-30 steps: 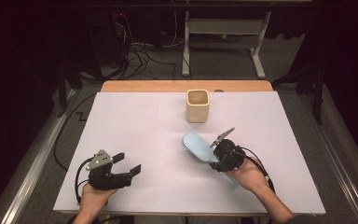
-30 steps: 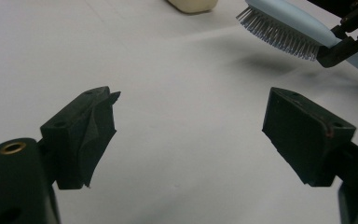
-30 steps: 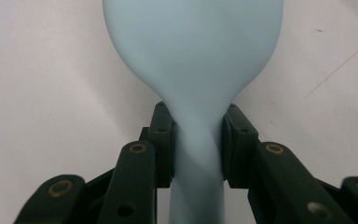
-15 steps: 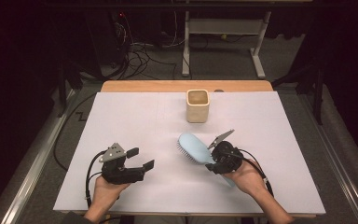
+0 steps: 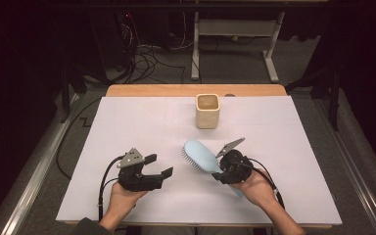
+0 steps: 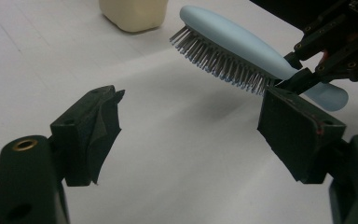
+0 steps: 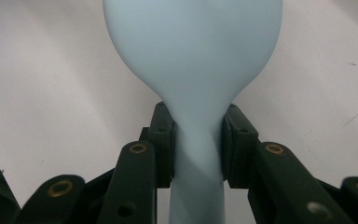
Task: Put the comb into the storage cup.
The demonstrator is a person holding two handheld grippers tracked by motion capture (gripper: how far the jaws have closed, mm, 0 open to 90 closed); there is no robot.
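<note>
Hairbrush [image 5: 200,155]: light blue, smooth and rounded on the back, shaped like a long egg with a thin handle. Held up off the white surface [image 5: 127,122], on the near right side, with the head pointing left and a little far. Pinched at the thin neck by the right gripper [image 7: 198,140], one black pad on each side, probably because the neck is the narrowest spot and easy to squeeze tight. Turned so the bristles [image 6: 223,63] face down and toward the left gripper. Bristles stiff and grey, standing in neat rows, some with tiny blue tips.

Left gripper [image 5: 159,166]: on the near left, apart from the hairbrush, black and blocky, with a grey three-cornered plate on top. Spread wide with nothing between the pads, though just now closing a little. Aimed right, toward the hairbrush head, so likely getting ready to take hold of it or steady it.

Cup [image 5: 208,110]: farther back, near the middle of the surface, standing upright. Cream colored, squarish with soft corners, open at the top. Maybe a place for the hairbrush to stand in, handle or head first.

Surface flat, white and plain, like paper.
</note>
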